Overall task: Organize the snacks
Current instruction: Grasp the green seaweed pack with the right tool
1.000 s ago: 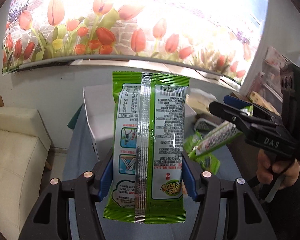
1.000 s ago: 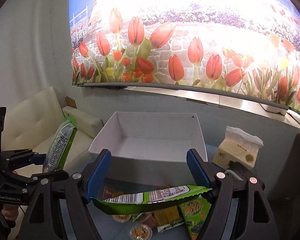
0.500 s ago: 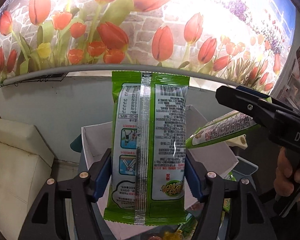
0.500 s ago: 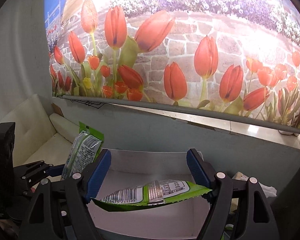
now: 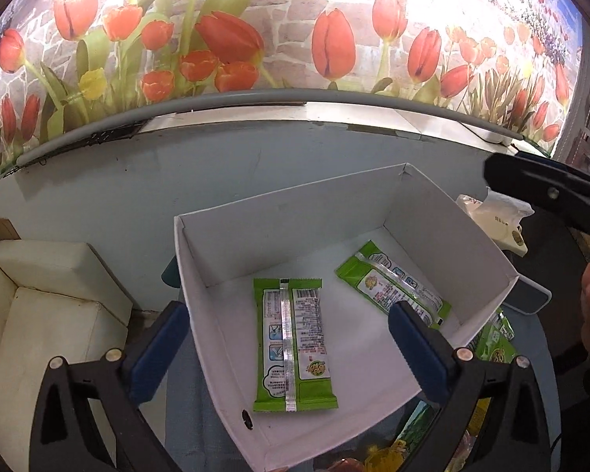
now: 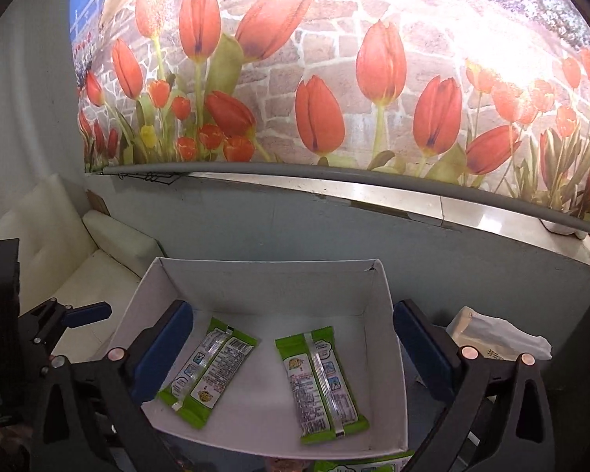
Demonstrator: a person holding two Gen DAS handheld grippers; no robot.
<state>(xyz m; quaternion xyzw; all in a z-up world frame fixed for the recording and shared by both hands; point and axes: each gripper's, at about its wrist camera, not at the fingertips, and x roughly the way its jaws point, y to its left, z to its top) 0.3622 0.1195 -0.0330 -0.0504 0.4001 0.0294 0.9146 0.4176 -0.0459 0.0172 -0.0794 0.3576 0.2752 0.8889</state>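
A white cardboard box (image 5: 334, 212) (image 6: 263, 275) stands below both grippers. Two green snack packets lie flat inside it, seam side up. One packet (image 5: 293, 344) (image 6: 206, 369) lies on the box's left side, the other (image 5: 397, 285) (image 6: 320, 379) on its right side. My left gripper (image 5: 291, 348) is open and empty above the box. My right gripper (image 6: 291, 348) is open and empty above the box; it also shows at the right edge of the left wrist view (image 5: 546, 192).
More green and yellow snack packets (image 5: 495, 344) lie on the table in front of the box. A tissue pack (image 6: 495, 338) sits right of the box. A cream sofa (image 5: 39, 306) stands on the left. A tulip mural wall with a ledge is behind.
Both grippers opened and let go of their green packets, which now lie in the box. Both grippers moved forward over the box.
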